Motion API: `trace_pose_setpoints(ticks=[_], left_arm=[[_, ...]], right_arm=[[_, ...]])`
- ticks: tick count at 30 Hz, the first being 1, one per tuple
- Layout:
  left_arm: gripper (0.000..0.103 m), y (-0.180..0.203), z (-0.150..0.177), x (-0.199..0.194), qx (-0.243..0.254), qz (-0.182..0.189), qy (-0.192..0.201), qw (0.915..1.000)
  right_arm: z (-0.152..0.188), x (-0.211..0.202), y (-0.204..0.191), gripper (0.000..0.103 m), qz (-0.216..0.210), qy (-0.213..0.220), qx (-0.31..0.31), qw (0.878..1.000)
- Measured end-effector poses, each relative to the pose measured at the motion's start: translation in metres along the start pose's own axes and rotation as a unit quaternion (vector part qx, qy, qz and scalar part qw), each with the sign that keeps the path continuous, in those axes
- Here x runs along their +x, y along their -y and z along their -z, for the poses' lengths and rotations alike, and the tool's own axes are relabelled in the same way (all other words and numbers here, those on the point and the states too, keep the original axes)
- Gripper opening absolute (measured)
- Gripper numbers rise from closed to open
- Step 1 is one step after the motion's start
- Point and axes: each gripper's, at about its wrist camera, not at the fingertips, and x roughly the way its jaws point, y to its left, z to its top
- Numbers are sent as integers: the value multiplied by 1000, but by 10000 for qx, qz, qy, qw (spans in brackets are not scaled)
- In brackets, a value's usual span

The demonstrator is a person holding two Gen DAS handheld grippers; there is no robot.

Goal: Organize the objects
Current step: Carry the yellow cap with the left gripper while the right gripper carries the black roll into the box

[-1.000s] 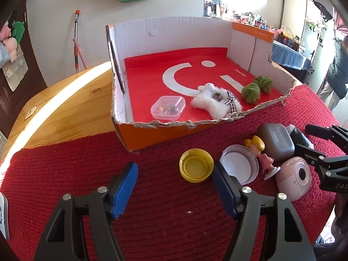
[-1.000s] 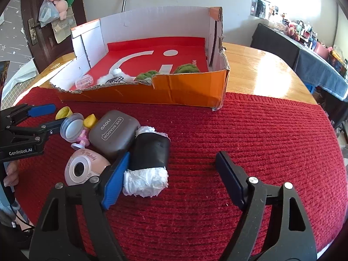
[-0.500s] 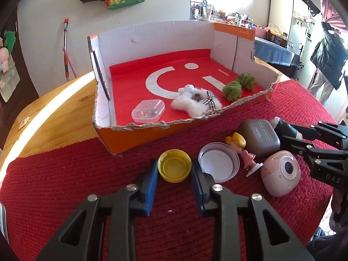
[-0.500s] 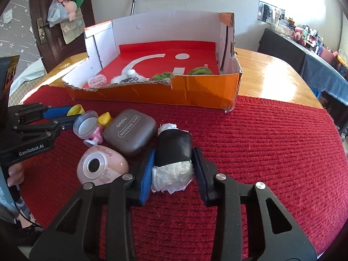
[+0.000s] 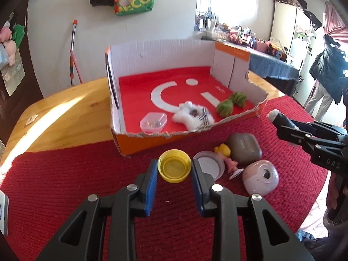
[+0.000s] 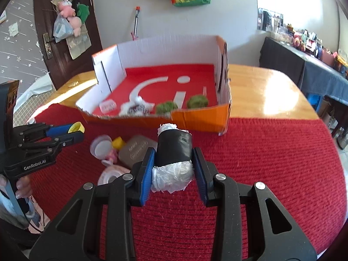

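My left gripper (image 5: 174, 169) is shut on a yellow cap (image 5: 174, 168), held just above the red mat. My right gripper (image 6: 173, 163) is shut on a black roll with white plastic ends (image 6: 173, 153), lifted off the mat; the same roll (image 5: 275, 115) shows at the right of the left wrist view. On the mat lie a white lid (image 5: 208, 166), a small yellow-haired figurine (image 5: 226, 156), a grey case (image 5: 244, 149) and a pink round gadget (image 5: 261, 177). Behind them stands the open cardboard box (image 5: 143, 142) with a red floor.
Inside the box lie a clear plastic tub (image 5: 153, 121), a white fluffy toy (image 5: 193, 117) and two green pom-poms (image 5: 225, 107). The red mat (image 6: 271, 163) covers the near part of a wooden table (image 6: 265, 89). A person stands at the far right (image 5: 326, 74).
Both grippers closed from wide open, the left on the yellow cap and the right on the black roll. Both then rose with their objects, off the mat.
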Motion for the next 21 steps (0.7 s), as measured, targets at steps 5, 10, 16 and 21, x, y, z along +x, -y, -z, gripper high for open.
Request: trace_pose_setpoints(ticks=[5, 10, 16, 21], left_arm=[[31, 2, -3, -8, 19, -3, 94, 10000], [31, 3, -3, -9, 29, 6, 93, 10000], [31, 3, -4, -11, 17, 28, 95, 9999], [31, 4, -14, -15, 13, 84, 146, 9999]], right_arm=[[-5, -2, -2, 33, -24, 32, -21, 10000], [-4, 0, -2, 33, -35, 2, -30, 10000], [-4, 1, -2, 33, -33, 13, -27, 10000], [-12, -4, -3, 33, -94, 90, -46, 9999]])
